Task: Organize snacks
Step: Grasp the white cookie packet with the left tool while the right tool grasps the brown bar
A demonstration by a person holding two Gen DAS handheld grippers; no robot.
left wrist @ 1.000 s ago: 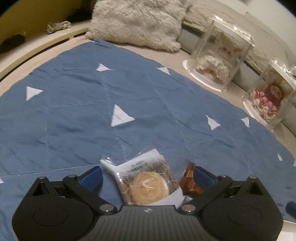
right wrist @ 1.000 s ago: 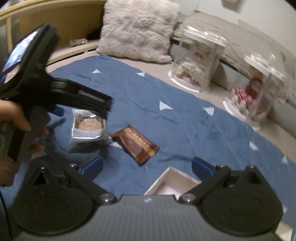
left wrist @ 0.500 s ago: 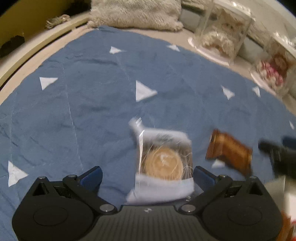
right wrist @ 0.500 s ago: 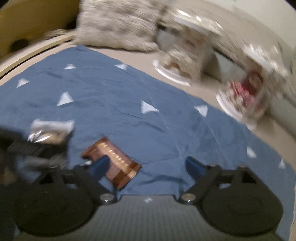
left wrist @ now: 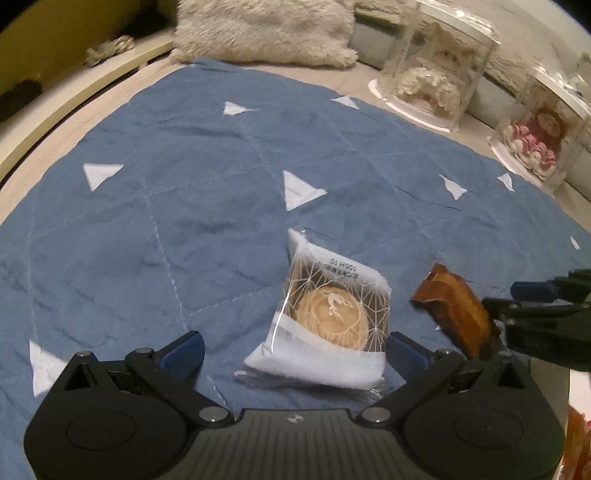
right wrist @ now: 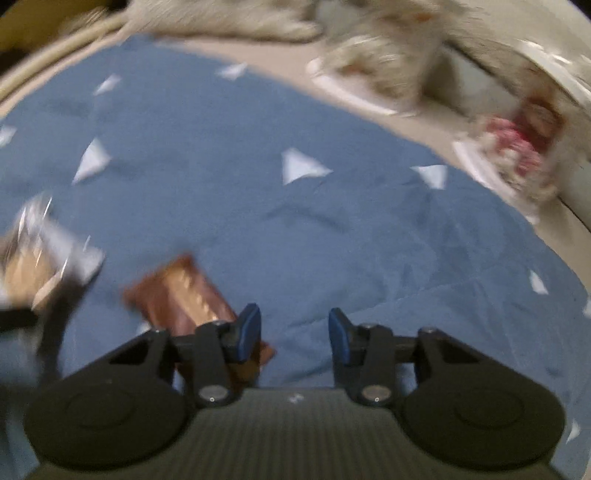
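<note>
Your right gripper (right wrist: pixel 294 334) narrowed, empty, beside brown bar (right wrist: pixel 184 295); left gripper (left wrist: pixel 293 349) wide open, straddling cookie pack (left wrist: pixel 328 314) for pickup

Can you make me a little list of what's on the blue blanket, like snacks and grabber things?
surface: blue blanket with white triangles
snack one: clear-wrapped round pastry, lying flat between the left gripper's open fingers
snack two: brown wrapper, beside the pastry, lying partly under the right gripper
right gripper: fingers apart, nothing between them
behind the blanket: fluffy pillow; two clear doll cases
picture quality: right view blurry
</note>
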